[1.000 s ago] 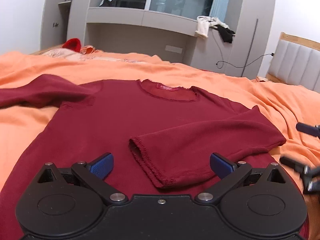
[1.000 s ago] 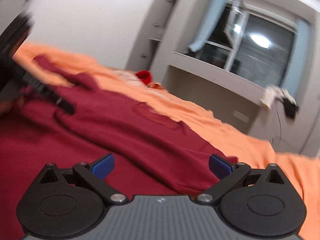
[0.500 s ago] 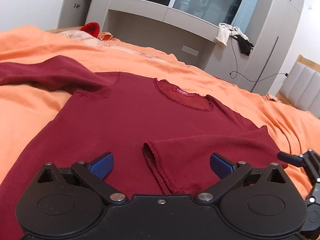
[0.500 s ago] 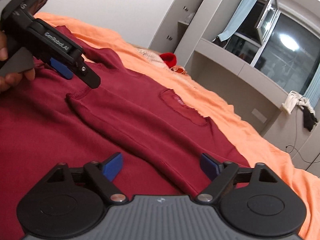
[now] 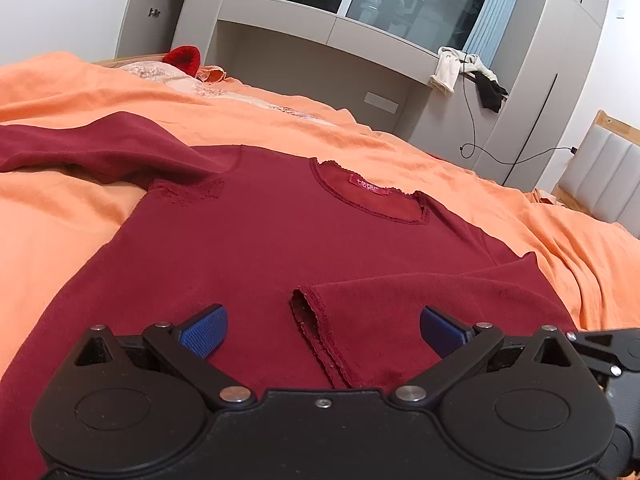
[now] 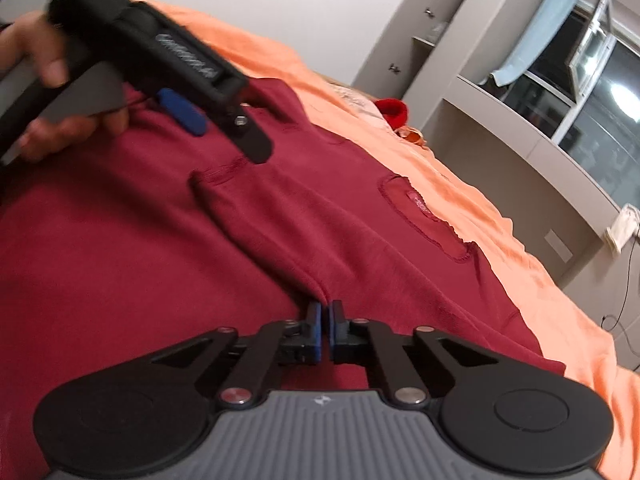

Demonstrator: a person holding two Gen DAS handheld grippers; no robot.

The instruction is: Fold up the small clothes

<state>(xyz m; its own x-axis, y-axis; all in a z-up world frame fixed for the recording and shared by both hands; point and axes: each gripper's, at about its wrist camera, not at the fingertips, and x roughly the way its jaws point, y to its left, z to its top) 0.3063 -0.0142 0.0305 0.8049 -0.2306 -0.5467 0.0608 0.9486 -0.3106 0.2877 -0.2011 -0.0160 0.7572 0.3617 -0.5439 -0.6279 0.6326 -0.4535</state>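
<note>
A dark red long-sleeved top (image 5: 256, 240) lies flat on the orange bedspread (image 5: 60, 216), neckline with a pink label (image 5: 368, 188) away from me. One sleeve is folded across the chest; its cuff (image 5: 316, 332) lies between the wide-apart pads of my open left gripper (image 5: 322, 314). The other sleeve (image 5: 80, 152) stretches out to the left. In the right wrist view my right gripper (image 6: 324, 312) is shut on a pinched ridge of the folded sleeve (image 6: 280, 236) near the shoulder side. A hand (image 6: 48, 68) holds the left gripper just above the cuff (image 6: 220, 172).
A grey wall unit with a window (image 5: 380, 12) stands beyond the bed, with light and dark clothes (image 5: 468, 72) draped on its ledge and a cable hanging down. A red item (image 5: 184, 58) lies at the bed's far edge. A padded headboard (image 5: 600, 172) is at the right.
My right gripper came in toward the folded sleeve and closed from wide open to shut on its fabric. The left gripper stayed open over the cuff, rolling slightly.
</note>
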